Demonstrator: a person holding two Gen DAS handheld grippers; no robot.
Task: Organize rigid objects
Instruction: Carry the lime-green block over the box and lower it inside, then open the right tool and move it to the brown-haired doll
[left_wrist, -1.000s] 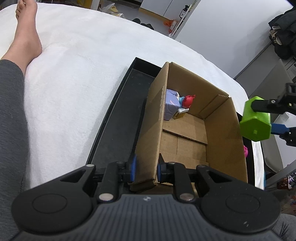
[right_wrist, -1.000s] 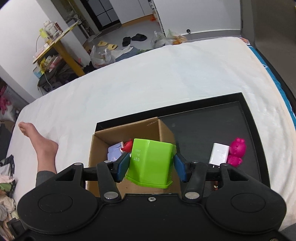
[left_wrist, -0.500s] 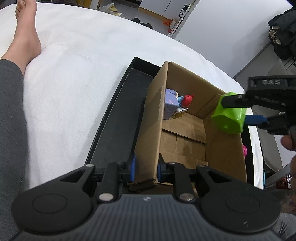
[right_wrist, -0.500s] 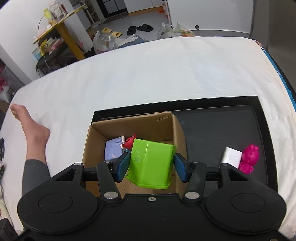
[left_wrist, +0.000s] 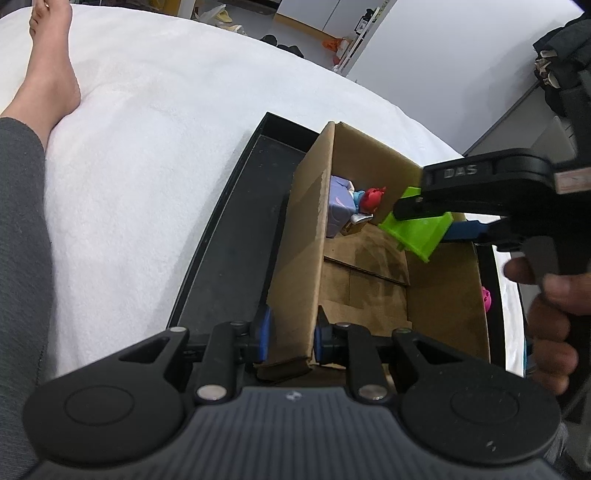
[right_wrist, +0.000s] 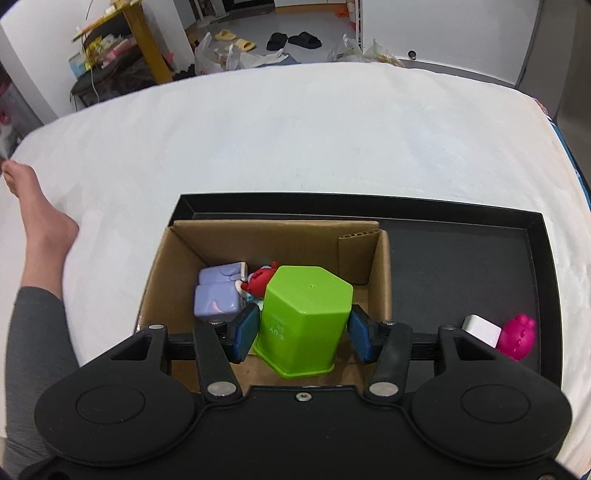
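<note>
A brown cardboard box (left_wrist: 299, 236) (right_wrist: 384, 280) stands in a black tray (left_wrist: 236, 236) (right_wrist: 480, 266) on a white bed. My left gripper (left_wrist: 291, 339) is shut on the box's near left wall. My right gripper (right_wrist: 303, 332) is shut on a green hexagonal cup (right_wrist: 306, 317) (left_wrist: 417, 229), held upside down inside the box's opening, above its floor. A lilac block toy (right_wrist: 218, 291) (left_wrist: 340, 210) and a red figure (right_wrist: 262, 278) (left_wrist: 373, 197) lie in the box's far corner.
On the tray right of the box lie a white block (right_wrist: 480, 330) and a pink figure (right_wrist: 517, 336) (left_wrist: 485, 299). A person's bare foot (left_wrist: 48, 77) (right_wrist: 40, 218) and grey-clad leg (left_wrist: 18, 236) rest on the bed at left. A hand (left_wrist: 550, 314) grips the right tool.
The right gripper has carried the green cup from beside the box's right wall leftwards and down into the box's opening. The left gripper and the box have stayed still.
</note>
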